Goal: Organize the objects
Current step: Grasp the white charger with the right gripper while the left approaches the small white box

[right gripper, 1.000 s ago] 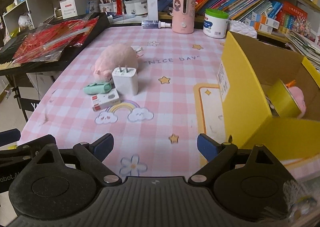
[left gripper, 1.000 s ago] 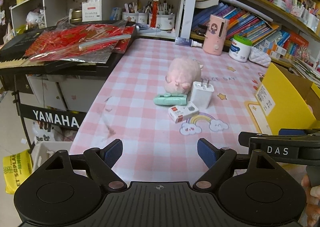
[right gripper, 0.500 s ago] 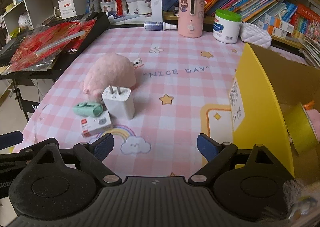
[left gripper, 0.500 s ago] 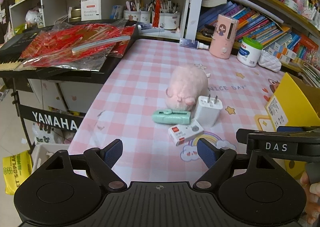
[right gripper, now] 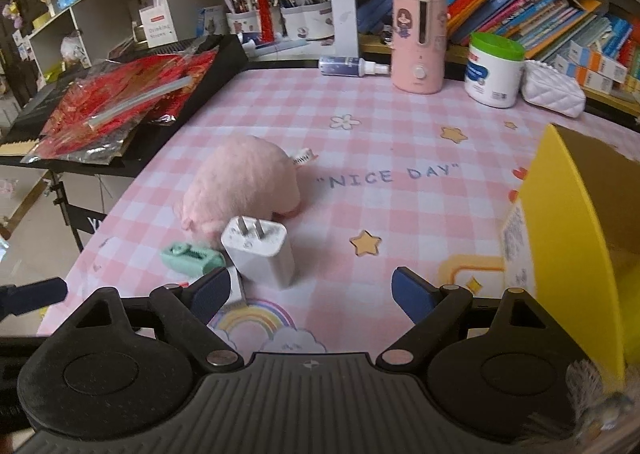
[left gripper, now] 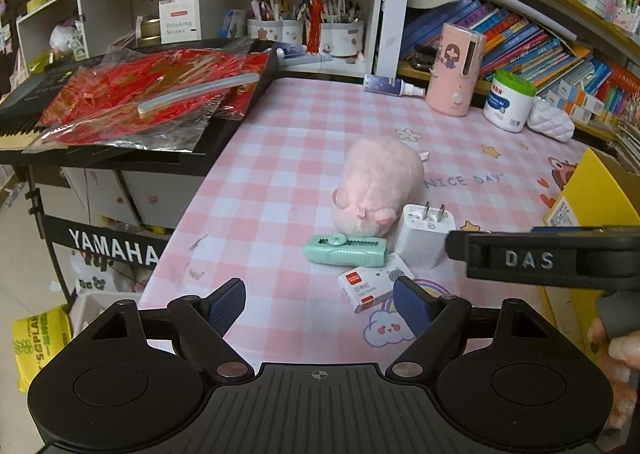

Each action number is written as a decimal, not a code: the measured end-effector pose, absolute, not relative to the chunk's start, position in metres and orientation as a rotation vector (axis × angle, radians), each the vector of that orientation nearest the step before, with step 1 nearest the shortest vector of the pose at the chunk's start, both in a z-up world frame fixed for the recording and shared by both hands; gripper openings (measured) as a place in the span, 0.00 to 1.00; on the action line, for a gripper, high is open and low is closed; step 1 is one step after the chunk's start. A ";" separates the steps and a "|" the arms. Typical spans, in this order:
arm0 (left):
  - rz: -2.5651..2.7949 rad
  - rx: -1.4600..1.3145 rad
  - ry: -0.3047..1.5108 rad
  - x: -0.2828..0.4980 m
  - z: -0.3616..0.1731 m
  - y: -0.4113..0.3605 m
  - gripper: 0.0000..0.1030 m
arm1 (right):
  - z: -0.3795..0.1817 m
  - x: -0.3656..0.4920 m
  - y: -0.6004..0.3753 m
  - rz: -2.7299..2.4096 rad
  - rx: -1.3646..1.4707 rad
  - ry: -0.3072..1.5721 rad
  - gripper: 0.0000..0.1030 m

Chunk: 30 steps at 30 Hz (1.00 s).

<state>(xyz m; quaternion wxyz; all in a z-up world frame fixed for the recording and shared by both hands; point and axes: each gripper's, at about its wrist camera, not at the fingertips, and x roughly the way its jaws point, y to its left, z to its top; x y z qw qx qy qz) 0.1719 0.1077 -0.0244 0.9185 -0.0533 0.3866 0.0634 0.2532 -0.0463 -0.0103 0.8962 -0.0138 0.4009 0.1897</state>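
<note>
Both tongs standing apart, empty: left tongs (left gripper: 319, 304), right tongs (right gripper: 310, 292), whose jaws have just been closing slightly. White charger (right gripper: 260, 250) sitting at 11 o'clock off the right tongs, touching pink plush (right gripper: 244, 184). Likely light, rigid, slick; gripping its flat sides looks best.

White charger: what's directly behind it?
The pink plush lies right behind the white charger, its snout end partly covered. Whether they touch is hidden.
</note>
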 end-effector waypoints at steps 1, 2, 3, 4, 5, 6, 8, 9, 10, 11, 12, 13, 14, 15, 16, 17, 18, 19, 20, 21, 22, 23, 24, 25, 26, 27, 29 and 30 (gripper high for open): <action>0.133 -0.108 0.799 0.174 -0.025 0.107 0.80 | -0.011 0.256 -0.044 0.402 -0.028 0.833 0.85; 0.134 -0.106 0.803 0.175 -0.026 0.108 0.80 | -0.012 0.260 -0.042 0.413 -0.029 0.836 0.85; 0.137 -0.105 0.808 0.177 -0.026 0.108 0.80 | -0.014 0.263 -0.038 0.426 -0.032 0.840 0.85; 0.138 -0.103 0.813 0.179 -0.027 0.108 0.80 | -0.016 0.266 -0.035 0.439 -0.038 0.843 0.85; 0.137 -0.101 0.816 0.180 -0.027 0.108 0.80 | -0.018 0.269 -0.031 0.451 -0.046 0.845 0.84; 0.135 -0.099 0.820 0.181 -0.028 0.108 0.80 | -0.021 0.273 -0.027 0.462 -0.058 0.845 0.83; 0.128 -0.094 0.829 0.184 -0.029 0.106 0.80 | -0.026 0.279 -0.019 0.480 -0.077 0.845 0.80; 0.125 -0.093 0.836 0.185 -0.031 0.106 0.80 | -0.029 0.282 -0.015 0.489 -0.085 0.845 0.78; 0.122 -0.093 0.842 0.186 -0.032 0.106 0.80 | -0.031 0.286 -0.012 0.495 -0.092 0.846 0.75; 0.119 -0.093 0.849 0.188 -0.033 0.105 0.80 | -0.034 0.289 -0.010 0.503 -0.097 0.848 0.73; 0.116 -0.093 0.855 0.189 -0.035 0.104 0.80 | -0.036 0.292 -0.008 0.512 -0.099 0.854 0.67; 0.113 -0.093 0.861 0.191 -0.036 0.103 0.80 | -0.038 0.295 -0.006 0.526 -0.098 0.863 0.57; 0.110 -0.094 0.867 0.193 -0.038 0.102 0.80 | -0.040 0.297 -0.006 0.545 -0.090 0.871 0.50; 0.106 -0.094 0.871 0.195 -0.039 0.101 0.80 | -0.040 0.298 -0.006 0.559 -0.087 0.871 0.44; 0.101 -0.096 0.876 0.197 -0.041 0.100 0.80 | -0.039 0.297 -0.006 0.558 -0.100 0.862 0.43; 0.096 -0.099 0.881 0.200 -0.043 0.099 0.80 | -0.037 0.296 -0.006 0.558 -0.109 0.854 0.42; 0.089 -0.105 0.886 0.202 -0.045 0.097 0.80 | -0.036 0.295 -0.009 0.557 -0.106 0.848 0.42; 0.084 -0.109 0.889 0.204 -0.047 0.097 0.80 | -0.034 0.294 -0.013 0.551 -0.096 0.842 0.42; 0.078 -0.112 0.893 0.207 -0.049 0.095 0.80 | -0.031 0.294 -0.018 0.538 -0.086 0.837 0.42; 0.074 -0.112 0.897 0.210 -0.051 0.093 0.80 | -0.029 0.293 -0.024 0.518 -0.078 0.830 0.42; 0.070 -0.112 0.903 0.213 -0.054 0.091 0.80 | -0.026 0.293 -0.029 0.497 -0.071 0.823 0.42; 0.068 -0.113 0.908 0.217 -0.056 0.089 0.80 | -0.023 0.293 -0.035 0.478 -0.063 0.816 0.42; 0.066 -0.114 0.913 0.220 -0.058 0.088 0.80 | -0.019 0.292 -0.042 0.458 -0.055 0.809 0.42; 0.064 -0.115 0.920 0.223 -0.061 0.086 0.79 | -0.016 0.292 -0.048 0.443 -0.049 0.802 0.42; 0.067 -0.116 0.925 0.226 -0.063 0.085 0.77 | -0.014 0.292 -0.052 0.432 -0.043 0.797 0.42; 0.068 -0.117 0.931 0.230 -0.065 0.084 0.73 | -0.012 0.291 -0.057 0.424 -0.037 0.793 0.42; 0.073 -0.124 0.947 0.235 -0.070 0.083 0.70 | -0.008 0.290 -0.065 0.412 -0.028 0.789 0.42; 0.079 -0.119 0.939 0.236 -0.070 0.082 0.67 | -0.008 0.288 -0.068 0.409 -0.027 0.787 0.42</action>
